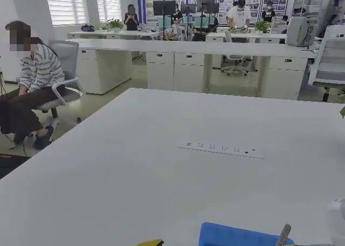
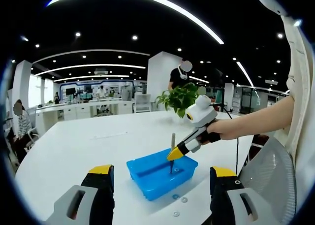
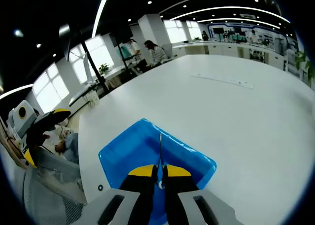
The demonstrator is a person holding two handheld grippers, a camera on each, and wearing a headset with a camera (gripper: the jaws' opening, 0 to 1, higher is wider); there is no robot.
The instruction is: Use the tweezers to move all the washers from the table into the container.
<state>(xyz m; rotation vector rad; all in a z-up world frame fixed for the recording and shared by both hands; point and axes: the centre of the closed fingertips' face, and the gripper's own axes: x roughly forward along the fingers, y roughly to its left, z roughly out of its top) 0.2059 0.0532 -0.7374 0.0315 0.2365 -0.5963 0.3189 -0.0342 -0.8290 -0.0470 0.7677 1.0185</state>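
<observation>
Between the right gripper's (image 3: 160,172) fingers (image 3: 141,172), tweezers (image 3: 160,148) reach into the blue container (image 3: 123,153).

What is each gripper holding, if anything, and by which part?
The right gripper is shut on the tweezers, gripping them near the middle, tips pointing into the blue container. The left gripper is open and empty.

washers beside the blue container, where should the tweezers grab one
Pinch a washer across its rim, one tweezers tip through the hole, coming straight down: it seems to lie flat on the table, leaving no side edge to catch.
</observation>
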